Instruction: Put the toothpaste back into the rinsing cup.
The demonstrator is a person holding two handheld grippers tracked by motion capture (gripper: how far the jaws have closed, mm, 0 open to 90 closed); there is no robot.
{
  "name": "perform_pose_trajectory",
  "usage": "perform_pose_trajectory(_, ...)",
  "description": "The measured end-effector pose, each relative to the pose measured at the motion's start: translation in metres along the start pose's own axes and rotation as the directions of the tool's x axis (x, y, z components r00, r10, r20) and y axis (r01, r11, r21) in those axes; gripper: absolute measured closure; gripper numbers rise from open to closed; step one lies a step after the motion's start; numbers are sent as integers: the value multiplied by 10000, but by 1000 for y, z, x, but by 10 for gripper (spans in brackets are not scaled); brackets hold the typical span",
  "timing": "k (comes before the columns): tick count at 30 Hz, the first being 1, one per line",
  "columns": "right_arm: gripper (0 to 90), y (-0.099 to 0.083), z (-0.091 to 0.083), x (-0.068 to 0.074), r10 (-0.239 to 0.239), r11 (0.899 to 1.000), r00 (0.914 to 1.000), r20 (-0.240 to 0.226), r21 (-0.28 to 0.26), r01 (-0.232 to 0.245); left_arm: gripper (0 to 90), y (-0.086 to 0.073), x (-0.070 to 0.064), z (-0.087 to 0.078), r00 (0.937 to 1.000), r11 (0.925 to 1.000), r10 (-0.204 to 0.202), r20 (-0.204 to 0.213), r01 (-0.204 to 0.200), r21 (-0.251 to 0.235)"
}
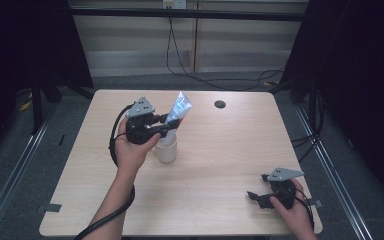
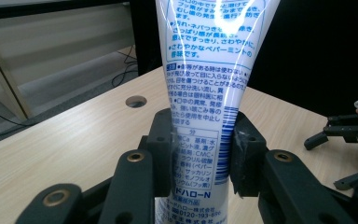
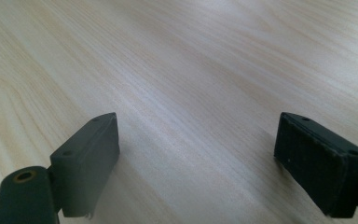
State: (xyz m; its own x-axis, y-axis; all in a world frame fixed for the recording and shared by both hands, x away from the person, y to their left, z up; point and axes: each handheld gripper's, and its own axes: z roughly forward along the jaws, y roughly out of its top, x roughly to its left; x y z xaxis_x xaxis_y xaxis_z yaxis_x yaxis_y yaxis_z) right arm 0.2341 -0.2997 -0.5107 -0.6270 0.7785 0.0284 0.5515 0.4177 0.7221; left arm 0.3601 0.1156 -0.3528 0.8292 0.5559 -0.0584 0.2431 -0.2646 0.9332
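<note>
The left tongs are clamped on the lower body of the white-and-blue plastic toothpaste tube, held tilted directly above the white cylindrical cup. The tube looks light, soft and glossy: grip near the stiffer cap end. The right tongs rest released on the wooden desk, well apart from the cup, so nothing obstructs.

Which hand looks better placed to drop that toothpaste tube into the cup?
The left. Its claw already grips the toothpaste tube right above the white cup. The right claw sits open, holding nothing, near the table's opposite corner.
</note>
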Motion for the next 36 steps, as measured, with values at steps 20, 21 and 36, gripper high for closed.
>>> perform_pose_trajectory(20,135,0,0,0,-16,10000,10000,-3,-10,16,663,-4,6,12,9999,9996,29,-144,-34,-286)
perform_pose_trajectory(21,135,0,0,0,-10,10000,10000,-4,-3,10,664,-4,6,13,9999,9996,-33,-163,28,-282)
perform_pose_trajectory(36,136,0,0,0,-35,10000,10000,-4,-21,35,658,-20,12,27,9984,9994,-133,-545,115,-338)
